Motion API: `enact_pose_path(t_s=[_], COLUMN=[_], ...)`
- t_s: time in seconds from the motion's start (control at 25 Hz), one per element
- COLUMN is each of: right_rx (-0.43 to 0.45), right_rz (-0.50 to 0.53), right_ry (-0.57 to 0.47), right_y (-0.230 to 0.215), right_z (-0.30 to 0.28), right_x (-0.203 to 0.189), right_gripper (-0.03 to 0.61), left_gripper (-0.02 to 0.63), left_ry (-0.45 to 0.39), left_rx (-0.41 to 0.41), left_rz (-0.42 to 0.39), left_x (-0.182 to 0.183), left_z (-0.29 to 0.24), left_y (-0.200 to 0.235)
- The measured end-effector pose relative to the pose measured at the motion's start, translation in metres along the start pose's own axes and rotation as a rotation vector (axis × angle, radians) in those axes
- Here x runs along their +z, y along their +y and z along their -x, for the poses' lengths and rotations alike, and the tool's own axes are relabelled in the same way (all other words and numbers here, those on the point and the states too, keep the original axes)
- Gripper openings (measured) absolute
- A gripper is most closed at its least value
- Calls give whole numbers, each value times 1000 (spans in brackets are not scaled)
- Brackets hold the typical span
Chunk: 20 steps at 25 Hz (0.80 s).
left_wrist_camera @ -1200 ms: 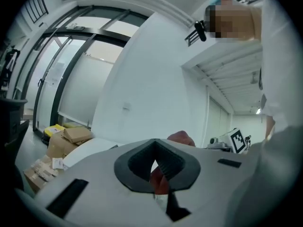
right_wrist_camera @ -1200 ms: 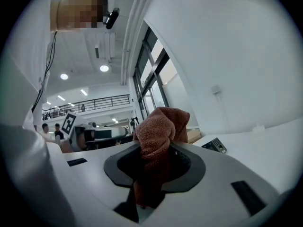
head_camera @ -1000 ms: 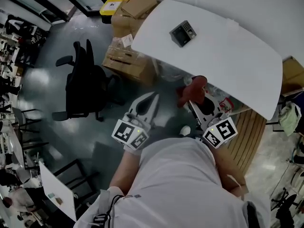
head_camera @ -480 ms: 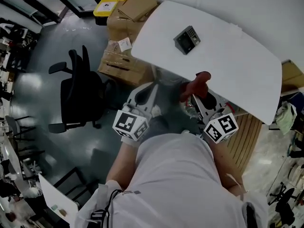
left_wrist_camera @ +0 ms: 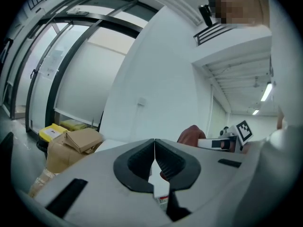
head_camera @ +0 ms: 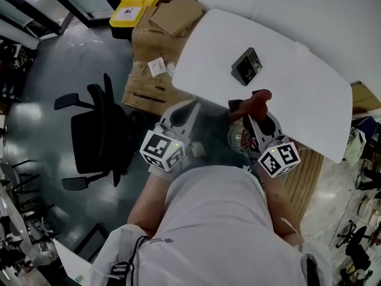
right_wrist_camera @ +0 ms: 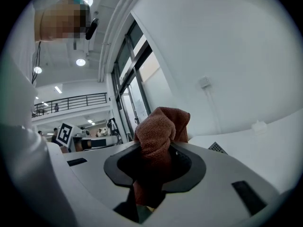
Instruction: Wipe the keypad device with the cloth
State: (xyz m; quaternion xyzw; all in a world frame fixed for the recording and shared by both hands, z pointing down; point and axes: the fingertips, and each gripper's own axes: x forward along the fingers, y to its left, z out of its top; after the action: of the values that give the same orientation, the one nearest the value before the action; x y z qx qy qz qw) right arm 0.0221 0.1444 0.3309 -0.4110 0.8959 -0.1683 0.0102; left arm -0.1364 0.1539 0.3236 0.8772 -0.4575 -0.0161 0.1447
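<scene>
While the small dark grey keypad device (head_camera: 246, 66) lies flat on the white table (head_camera: 297, 100), well apart from both tools, the right gripper (head_camera: 250, 117) is clamped on a rust-brown terry cloth (right_wrist_camera: 158, 136). The bunched top of the cloth stands above the jaws and its tail hangs below them. The left gripper (left_wrist_camera: 155, 150) has its jaws pressed together with nothing between them and is held short of the table's near edge.

The cloth is judged soft, light and limp. It folds where pinched, so a grip low on the bunch should leave a free pad of fabric for wiping. The device looks rigid and light and may slide on the smooth tabletop. Its casing edges seem the place to steady it, clear of the keys and the small screen.

Containers: stacked brown cardboard boxes (head_camera: 155, 58) stand on the floor beside the table's left end, and a loose folded carton (head_camera: 175, 14) rests on top of them. Behind them is a yellow lidded bin (head_camera: 128, 11). All appear closed, and their contents cannot be seen
</scene>
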Motion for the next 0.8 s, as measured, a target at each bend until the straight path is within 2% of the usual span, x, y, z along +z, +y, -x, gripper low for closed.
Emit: enact_pose_path(t_s=[0.4, 0.6, 0.8], right_rx=[-66, -75, -68], right_rz=[-24, -31, -25], right_ry=[58, 102, 154], right_y=[-25, -55, -86], right_z=[-28, -46, -69], right_x=[-12, -19, -21], right_gripper=[98, 98, 98], left_gripper=[12, 12, 12], left_ry=[97, 131, 185], left_rx=[-14, -41, -86], left_rz=[34, 58, 17], left_x=[-25, -30, -32], left_z=[-9, -39, -82], left_y=[33, 37, 38])
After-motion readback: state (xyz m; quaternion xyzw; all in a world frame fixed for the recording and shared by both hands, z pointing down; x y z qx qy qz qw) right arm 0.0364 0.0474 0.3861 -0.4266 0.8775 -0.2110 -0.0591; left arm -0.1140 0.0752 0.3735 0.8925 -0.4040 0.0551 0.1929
